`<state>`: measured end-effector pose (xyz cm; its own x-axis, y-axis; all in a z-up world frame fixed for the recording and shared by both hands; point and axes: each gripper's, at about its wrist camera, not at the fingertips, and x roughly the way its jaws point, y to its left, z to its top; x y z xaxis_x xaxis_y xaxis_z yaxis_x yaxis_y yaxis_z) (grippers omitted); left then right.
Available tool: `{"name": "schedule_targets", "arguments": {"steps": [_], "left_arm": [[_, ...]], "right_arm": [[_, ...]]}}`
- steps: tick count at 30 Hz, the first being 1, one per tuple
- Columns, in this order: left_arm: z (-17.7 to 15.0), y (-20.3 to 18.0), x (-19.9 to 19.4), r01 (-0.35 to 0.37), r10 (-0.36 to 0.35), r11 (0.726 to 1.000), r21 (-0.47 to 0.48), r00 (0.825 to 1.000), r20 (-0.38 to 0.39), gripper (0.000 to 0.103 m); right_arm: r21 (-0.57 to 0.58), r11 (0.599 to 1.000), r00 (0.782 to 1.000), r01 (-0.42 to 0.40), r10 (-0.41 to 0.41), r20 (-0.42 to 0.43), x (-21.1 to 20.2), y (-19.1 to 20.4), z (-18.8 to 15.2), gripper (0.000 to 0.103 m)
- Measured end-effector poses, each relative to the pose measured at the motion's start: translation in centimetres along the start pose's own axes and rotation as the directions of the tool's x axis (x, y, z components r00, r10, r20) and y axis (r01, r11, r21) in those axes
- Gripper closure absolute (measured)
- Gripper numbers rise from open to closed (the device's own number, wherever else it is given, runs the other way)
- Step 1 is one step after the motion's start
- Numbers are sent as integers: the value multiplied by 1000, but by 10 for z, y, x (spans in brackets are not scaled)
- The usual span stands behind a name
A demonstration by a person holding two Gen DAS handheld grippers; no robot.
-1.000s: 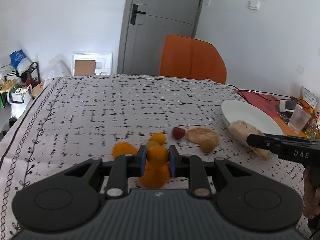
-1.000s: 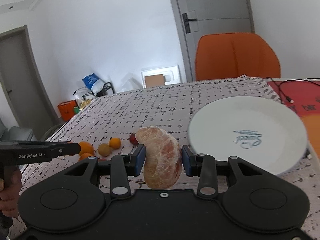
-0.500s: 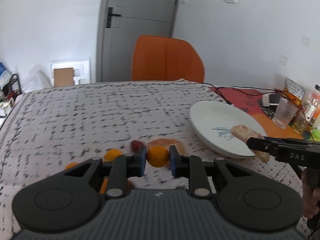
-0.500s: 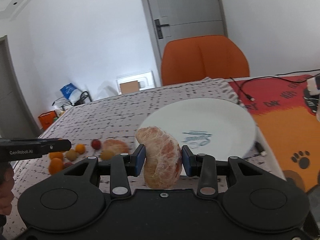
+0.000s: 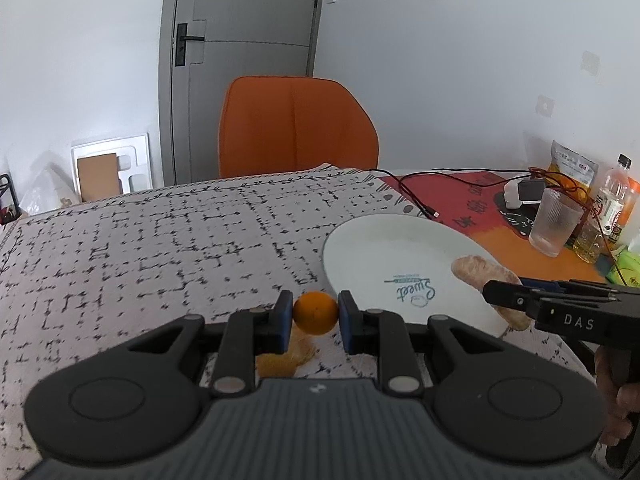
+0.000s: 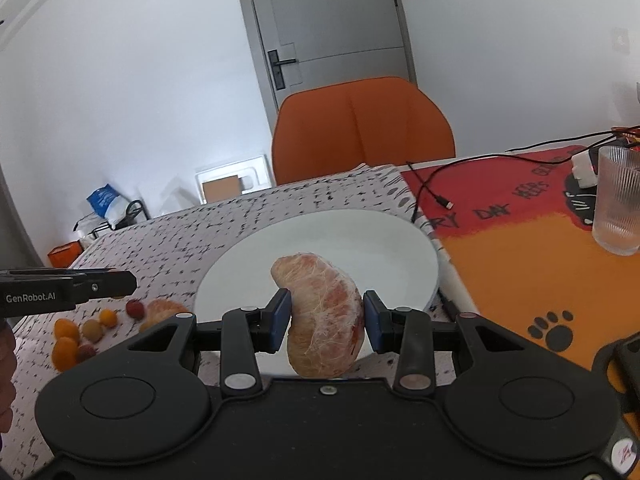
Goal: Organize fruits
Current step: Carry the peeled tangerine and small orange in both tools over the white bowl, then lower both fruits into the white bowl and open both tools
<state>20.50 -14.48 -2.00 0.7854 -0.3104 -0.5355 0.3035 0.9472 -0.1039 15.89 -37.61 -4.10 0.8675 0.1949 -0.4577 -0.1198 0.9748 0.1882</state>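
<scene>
My left gripper (image 5: pixel 315 316) is shut on a small orange (image 5: pixel 315 313), held above the patterned tablecloth just left of the white plate (image 5: pixel 384 248). My right gripper (image 6: pixel 325 316) is shut on a peeled pomelo segment (image 6: pixel 324 312), held over the near part of the white plate (image 6: pixel 340 236). The segment also shows in the left wrist view (image 5: pixel 480 274) over the plate's right side. Several small fruits (image 6: pixel 92 330) and another pomelo segment (image 6: pixel 164 308) lie on the cloth left of the plate. A piece of fruit (image 5: pixel 286 358) lies under my left gripper.
An orange chair (image 5: pixel 296 128) stands at the table's far edge. A ribbed glass (image 6: pixel 618 204), a black cable (image 6: pixel 432 188), bottles (image 5: pixel 612 204) and a snack bag (image 5: pixel 572 168) sit on the red and orange mat (image 6: pixel 520 248) right of the plate.
Both grippers have moved right toward the plate with their fruit. The pomelo segment is now over the plate; the orange is near its left rim, away from the fruit cluster.
</scene>
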Motion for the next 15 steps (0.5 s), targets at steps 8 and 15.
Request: {"name": "schedule_targets", "arguments": {"steps": [8, 15], "left_arm": [[8, -15, 20, 3, -3, 1000, 26, 1000, -9, 80], [12, -25, 36, 16, -15, 999, 45, 1000, -24, 80]], "right_arm": [[-2, 1000, 1000, 8, -8, 9, 13, -4, 6, 66], [3, 998, 998, 59, -59, 27, 23, -9, 8, 64]]}}
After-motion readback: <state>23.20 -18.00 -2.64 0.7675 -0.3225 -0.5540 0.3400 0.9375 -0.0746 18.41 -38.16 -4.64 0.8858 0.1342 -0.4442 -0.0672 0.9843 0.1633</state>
